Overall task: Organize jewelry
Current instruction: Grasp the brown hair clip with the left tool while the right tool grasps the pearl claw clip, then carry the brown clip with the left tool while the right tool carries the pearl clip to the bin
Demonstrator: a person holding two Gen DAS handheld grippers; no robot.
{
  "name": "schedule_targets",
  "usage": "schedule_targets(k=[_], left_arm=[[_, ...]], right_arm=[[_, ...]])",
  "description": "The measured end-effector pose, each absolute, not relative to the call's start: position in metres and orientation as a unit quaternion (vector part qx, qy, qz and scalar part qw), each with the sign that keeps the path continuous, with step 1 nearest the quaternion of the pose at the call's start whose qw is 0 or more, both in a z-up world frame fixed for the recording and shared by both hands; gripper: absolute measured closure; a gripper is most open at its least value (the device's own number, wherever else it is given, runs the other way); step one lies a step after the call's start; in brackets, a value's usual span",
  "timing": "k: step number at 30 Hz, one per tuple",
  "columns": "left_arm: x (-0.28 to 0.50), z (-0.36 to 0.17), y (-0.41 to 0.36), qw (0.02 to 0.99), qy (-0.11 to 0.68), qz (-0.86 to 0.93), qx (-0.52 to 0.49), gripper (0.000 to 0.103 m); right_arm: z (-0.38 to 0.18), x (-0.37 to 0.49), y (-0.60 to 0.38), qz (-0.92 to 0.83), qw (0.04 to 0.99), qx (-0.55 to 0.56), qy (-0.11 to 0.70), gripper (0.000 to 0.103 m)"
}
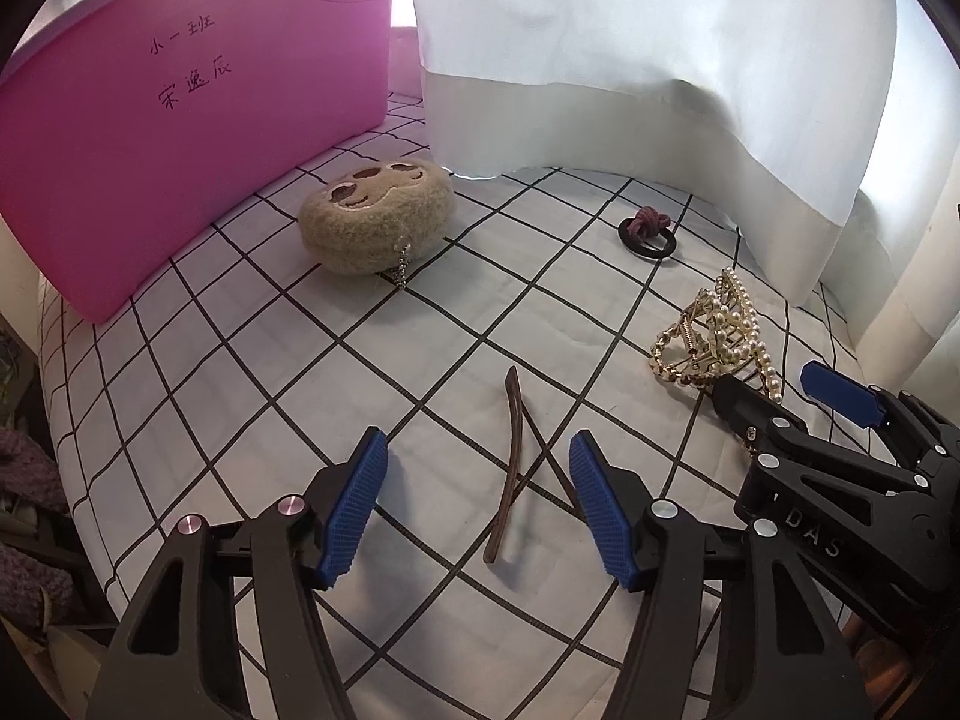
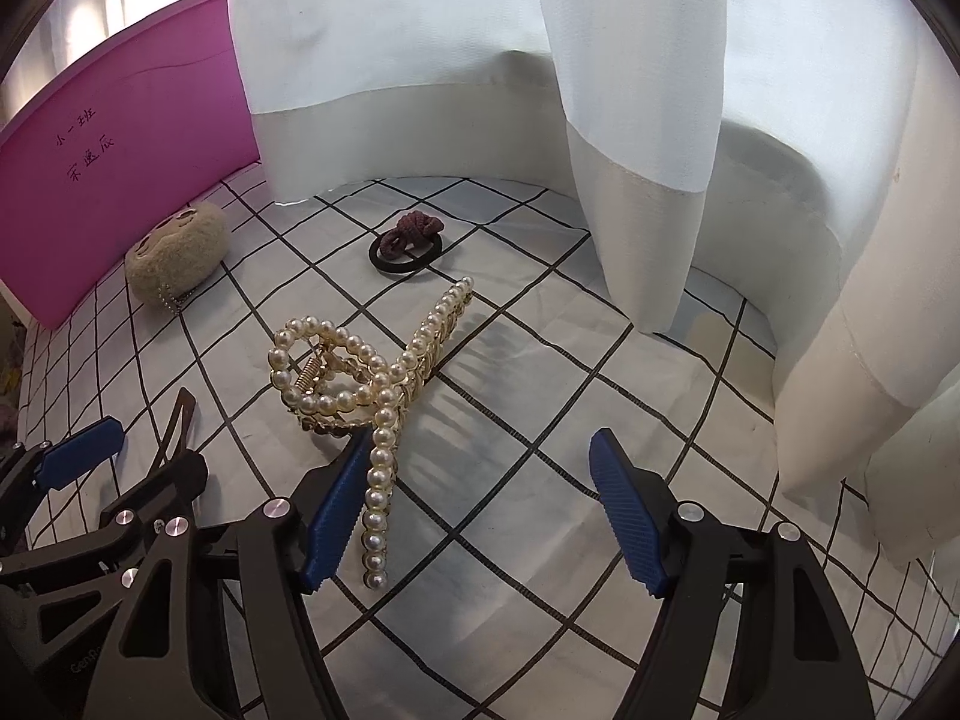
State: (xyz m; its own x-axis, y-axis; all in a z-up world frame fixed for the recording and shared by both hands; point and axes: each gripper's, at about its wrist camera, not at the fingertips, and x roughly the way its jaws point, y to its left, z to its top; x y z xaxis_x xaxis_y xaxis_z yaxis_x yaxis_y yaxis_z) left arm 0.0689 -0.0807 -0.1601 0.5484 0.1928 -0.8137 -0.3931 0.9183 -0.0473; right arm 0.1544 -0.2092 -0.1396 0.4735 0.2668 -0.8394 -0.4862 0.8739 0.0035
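Note:
A brown hair clip (image 1: 510,462) lies on the checked cloth between the open fingers of my left gripper (image 1: 477,501), which is empty. A gold pearl claw clip (image 2: 360,372) lies in front of my right gripper (image 2: 480,510), one pearl arm reaching down beside its left finger; this gripper is open and empty. The pearl clip also shows in the left wrist view (image 1: 714,336), just beyond the right gripper (image 1: 780,396). A dark hair tie with a maroon knot (image 2: 408,246) lies farther back. A beige plush pouch with a bead chain (image 1: 378,216) sits near the pink box.
A pink box (image 1: 180,138) with handwritten characters stands at the back left. White curtains (image 2: 540,90) hang along the back and right, touching the cloth. The cloth's edge drops off at the left, with clutter (image 1: 24,480) below.

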Motion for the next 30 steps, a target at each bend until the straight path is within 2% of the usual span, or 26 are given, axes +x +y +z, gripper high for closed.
schedule_targets(k=[2,3,4,5,7,10,30], left_arm=[[0.067,-0.159,-0.078,0.873,0.443,0.170,-0.115,0.056],[0.066,-0.158,-0.076,0.872,0.443,0.173,-0.114,0.059],[0.066,-0.158,-0.075,0.872,0.443,0.174,-0.113,0.070],[0.065,-0.157,-0.074,0.872,0.442,0.175,-0.113,0.080],[0.063,-0.156,-0.068,0.873,0.440,0.169,-0.125,0.083],[0.058,-0.157,-0.061,0.874,0.436,0.160,-0.142,0.089],[0.027,-0.119,-0.051,0.881,0.415,0.157,-0.163,0.090]], right_arm=[[-0.139,0.153,-0.207,0.228,0.849,-0.121,0.461,0.043],[-0.138,0.153,-0.205,0.231,0.849,-0.123,0.460,0.051],[-0.138,0.152,-0.202,0.234,0.848,-0.124,0.458,0.060],[-0.137,0.150,-0.201,0.236,0.848,-0.125,0.457,0.065],[-0.137,0.149,-0.198,0.242,0.848,-0.127,0.455,0.083],[-0.137,0.148,-0.195,0.252,0.846,-0.118,0.455,0.093],[-0.120,0.135,-0.213,0.287,0.845,-0.062,0.447,0.095]])
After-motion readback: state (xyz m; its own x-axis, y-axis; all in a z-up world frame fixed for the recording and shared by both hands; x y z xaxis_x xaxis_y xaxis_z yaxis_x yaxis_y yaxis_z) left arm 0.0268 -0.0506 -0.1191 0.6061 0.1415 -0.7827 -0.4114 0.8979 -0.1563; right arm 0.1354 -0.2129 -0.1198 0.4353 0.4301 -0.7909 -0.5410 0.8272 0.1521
